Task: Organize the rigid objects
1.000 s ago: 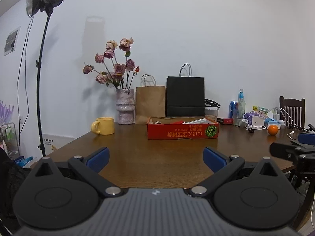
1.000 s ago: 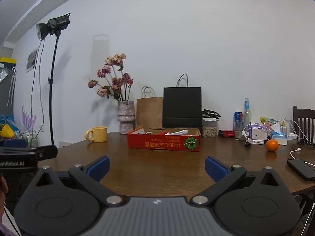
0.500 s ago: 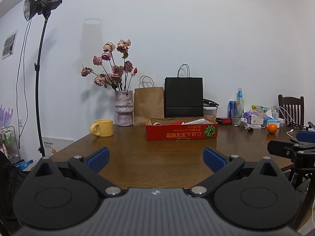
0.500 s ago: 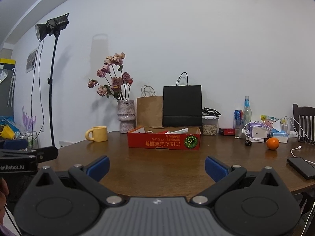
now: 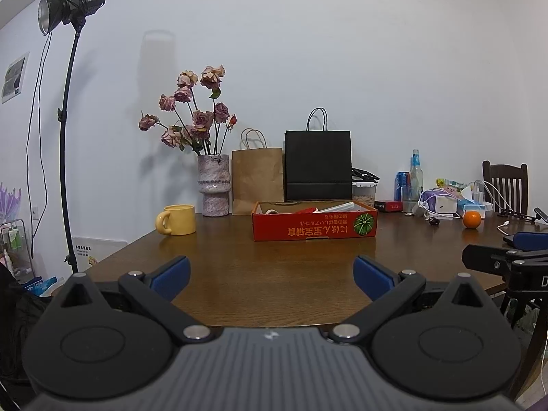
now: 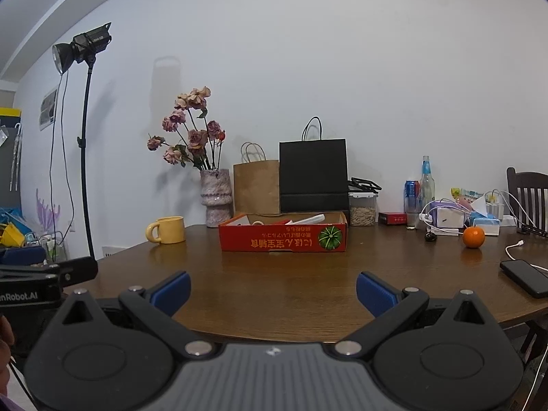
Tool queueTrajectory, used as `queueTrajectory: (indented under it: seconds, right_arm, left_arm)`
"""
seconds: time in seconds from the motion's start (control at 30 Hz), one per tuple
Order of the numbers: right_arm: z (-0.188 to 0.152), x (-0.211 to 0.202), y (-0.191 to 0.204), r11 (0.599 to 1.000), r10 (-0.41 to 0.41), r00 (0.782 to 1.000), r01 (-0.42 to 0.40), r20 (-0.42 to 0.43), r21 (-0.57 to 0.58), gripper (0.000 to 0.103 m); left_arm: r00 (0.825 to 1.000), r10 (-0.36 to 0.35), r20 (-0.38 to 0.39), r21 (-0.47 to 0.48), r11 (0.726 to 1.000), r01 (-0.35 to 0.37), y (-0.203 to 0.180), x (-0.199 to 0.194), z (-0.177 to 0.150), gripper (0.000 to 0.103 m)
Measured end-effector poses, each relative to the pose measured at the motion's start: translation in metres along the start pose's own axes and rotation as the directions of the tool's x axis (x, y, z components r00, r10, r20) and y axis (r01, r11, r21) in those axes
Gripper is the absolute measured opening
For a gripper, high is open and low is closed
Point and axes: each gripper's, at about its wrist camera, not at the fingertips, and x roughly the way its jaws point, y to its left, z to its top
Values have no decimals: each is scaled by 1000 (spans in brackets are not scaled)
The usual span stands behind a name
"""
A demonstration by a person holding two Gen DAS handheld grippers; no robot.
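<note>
A red cardboard box with several items inside sits mid-table. A yellow mug stands to its left. An orange lies at the right. My left gripper is open and empty at the table's near edge, well short of the box. My right gripper is open and empty, also at the near edge. Each gripper shows at the side of the other's view.
A vase of dried roses, a brown bag and a black bag stand along the wall. Bottle, can, chargers and cables crowd the back right. A phone lies at the right edge. A light stand is on the left, a chair on the right.
Both views have shifted slightly; the grippers have drifted a little relative to the table. Both stay open and empty.
</note>
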Motion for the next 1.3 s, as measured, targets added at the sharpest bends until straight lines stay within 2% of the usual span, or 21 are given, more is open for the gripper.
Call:
queueTrajectory:
  seconds: [1.3]
  right_arm:
    - [-4, 0, 1, 1000, -3, 1000, 3, -8, 8, 103]
  left_arm:
    - [1000, -8, -3, 4, 1000, 8, 5, 3, -1, 103]
